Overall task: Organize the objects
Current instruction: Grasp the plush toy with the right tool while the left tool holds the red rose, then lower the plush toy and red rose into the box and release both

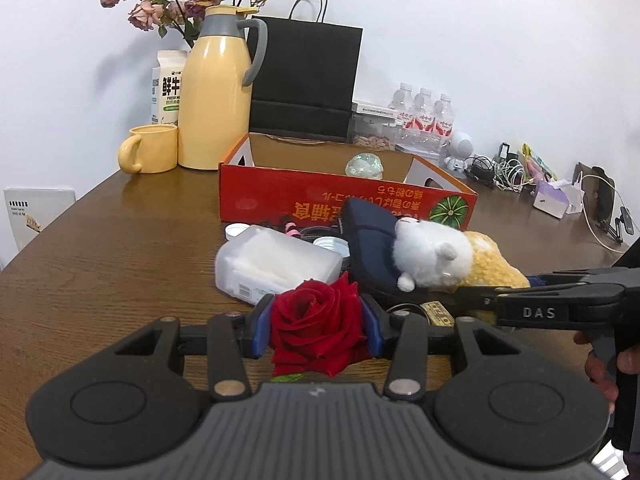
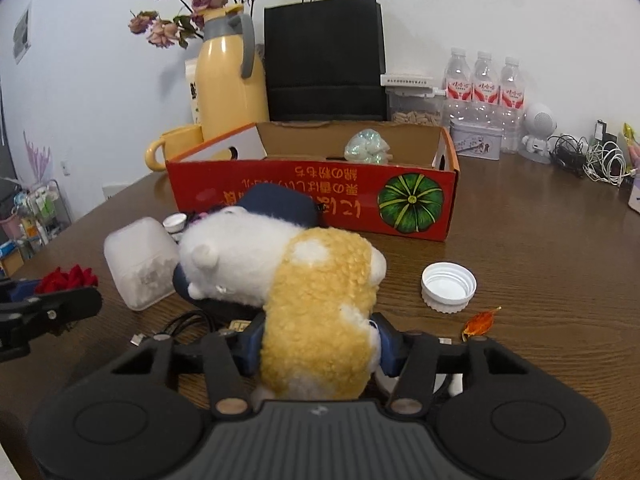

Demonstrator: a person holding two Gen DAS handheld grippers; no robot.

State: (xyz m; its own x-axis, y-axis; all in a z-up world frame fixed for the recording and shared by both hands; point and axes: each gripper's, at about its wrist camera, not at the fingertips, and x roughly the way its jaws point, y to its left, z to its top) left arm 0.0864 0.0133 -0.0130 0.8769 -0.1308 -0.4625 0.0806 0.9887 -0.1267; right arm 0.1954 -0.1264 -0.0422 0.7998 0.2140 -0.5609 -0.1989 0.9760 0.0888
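Note:
My left gripper (image 1: pixel 318 332) is shut on a red rose (image 1: pixel 312 304), its blue pads pressed against both sides of the bloom low over the wooden table (image 1: pixel 120 260). My right gripper (image 2: pixel 320 344) is shut on a white and yellow plush toy (image 2: pixel 316 280), the pads squeezing its yellow body. The toy's white head rests on a navy pouch (image 1: pixel 368 240). The right gripper reaches in from the right in the left wrist view. Behind both stands an open red cardboard box (image 2: pixel 280 192) with a glittery pale ball (image 2: pixel 368 146) inside.
A white plastic container (image 1: pixel 276 264) lies left of the pouch, with cables and small caps around it. A white lid (image 2: pixel 448 286) and an orange leaf (image 2: pixel 480 320) lie to the right. A yellow thermos (image 1: pixel 216 92), mug (image 1: pixel 150 148), black bag (image 1: pixel 304 76) and water bottles (image 2: pixel 484 84) line the back.

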